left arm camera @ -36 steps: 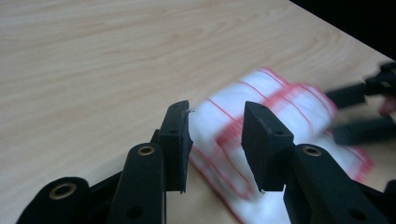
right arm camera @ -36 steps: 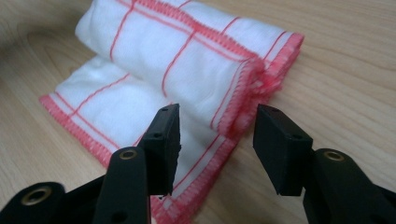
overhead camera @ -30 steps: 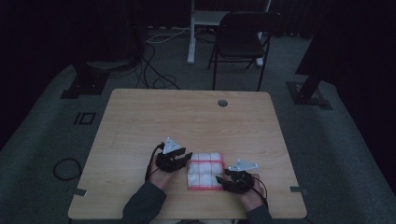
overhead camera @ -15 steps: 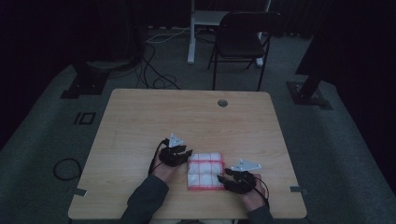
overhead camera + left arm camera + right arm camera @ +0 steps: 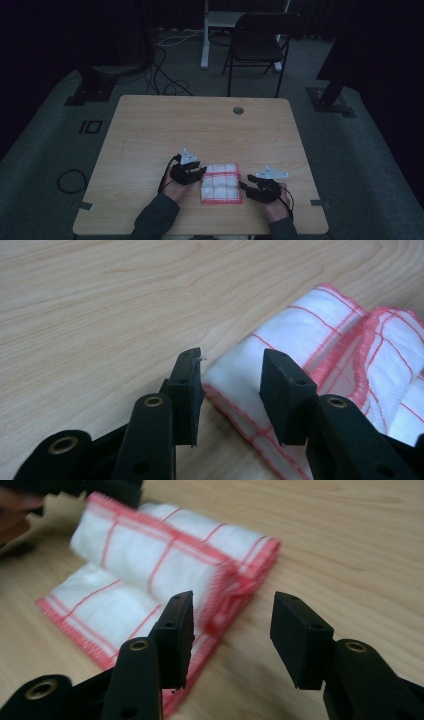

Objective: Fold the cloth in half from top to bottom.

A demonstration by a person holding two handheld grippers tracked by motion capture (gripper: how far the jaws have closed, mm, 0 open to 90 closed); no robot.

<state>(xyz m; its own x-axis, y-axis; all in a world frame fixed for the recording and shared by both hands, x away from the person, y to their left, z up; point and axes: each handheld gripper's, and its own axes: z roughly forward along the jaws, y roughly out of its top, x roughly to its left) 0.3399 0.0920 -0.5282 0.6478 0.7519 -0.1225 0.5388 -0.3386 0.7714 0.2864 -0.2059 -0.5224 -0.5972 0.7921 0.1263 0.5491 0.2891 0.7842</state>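
A folded white cloth with red stripes is lying on the wooden table, near the person's edge, between the two grippers. The left gripper is sitting just beside the cloth's left side; in the left gripper view its jaws are standing wide apart, and a corner of the cloth is lying in the gap between them with neither pad pressing on it. The right gripper is resting by the cloth's right edge. In its own view the jaws are also gaping wide, the cloth's hemmed edge lying just ahead of the left finger, apart from the right one.
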